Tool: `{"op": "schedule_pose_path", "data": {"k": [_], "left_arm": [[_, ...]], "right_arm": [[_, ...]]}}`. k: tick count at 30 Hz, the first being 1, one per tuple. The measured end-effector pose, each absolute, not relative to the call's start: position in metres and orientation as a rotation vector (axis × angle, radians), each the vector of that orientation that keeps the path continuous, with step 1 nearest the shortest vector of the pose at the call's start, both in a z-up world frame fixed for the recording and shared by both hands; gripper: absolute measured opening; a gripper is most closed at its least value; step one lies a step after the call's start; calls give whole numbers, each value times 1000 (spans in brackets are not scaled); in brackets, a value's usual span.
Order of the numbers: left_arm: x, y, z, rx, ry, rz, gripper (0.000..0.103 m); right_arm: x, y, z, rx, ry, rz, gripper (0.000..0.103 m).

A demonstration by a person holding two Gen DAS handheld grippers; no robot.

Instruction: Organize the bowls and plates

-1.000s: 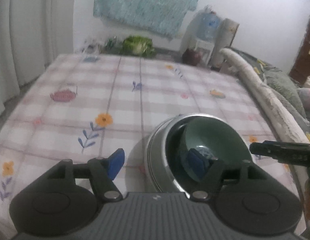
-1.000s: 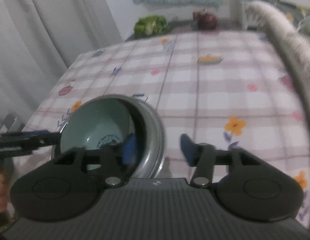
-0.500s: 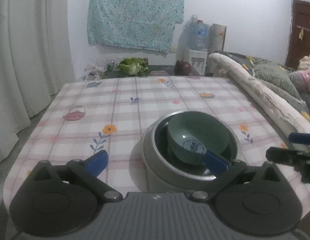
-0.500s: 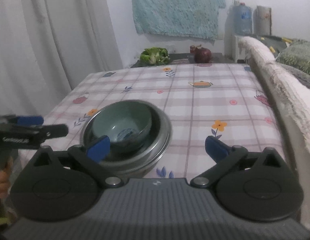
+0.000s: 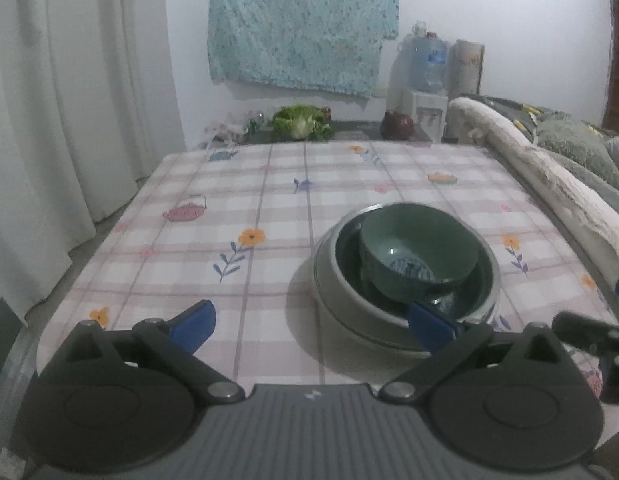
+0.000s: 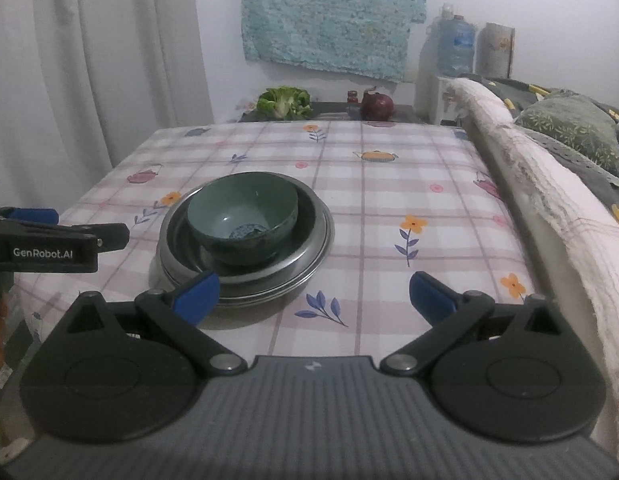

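Both my grippers have just been opening and backing off the stack: my left gripper [image 5: 311, 326] and right gripper [image 6: 313, 296] now stand spread wide with nothing between the fingers. Ahead, the green bowl [image 6: 243, 220] sits tilted inside the steel bowl [image 6: 309, 256] on the checked tablecloth [image 6: 389, 208]. Nesting looks done; I see no other dishes left.
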State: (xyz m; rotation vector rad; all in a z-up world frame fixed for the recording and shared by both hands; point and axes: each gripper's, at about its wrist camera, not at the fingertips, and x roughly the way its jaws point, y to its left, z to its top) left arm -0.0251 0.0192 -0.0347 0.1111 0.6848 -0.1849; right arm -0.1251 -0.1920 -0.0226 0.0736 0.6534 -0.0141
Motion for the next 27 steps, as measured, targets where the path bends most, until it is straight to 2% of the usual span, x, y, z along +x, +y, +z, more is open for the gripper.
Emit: {"op": "schedule_pose_path", "data": {"k": [9, 15, 27], "left_arm": [[-27, 21, -43, 83, 780, -182, 103], [-24, 18, -51, 83, 821, -165, 103], [-18, 14, -59, 99, 872, -147, 103]], "right_arm": [[-121, -181, -23, 1, 670, -92, 102], [-115, -186, -29, 117, 741, -51, 102], [-103, -186, -38, 167, 822, -89, 102]]}}
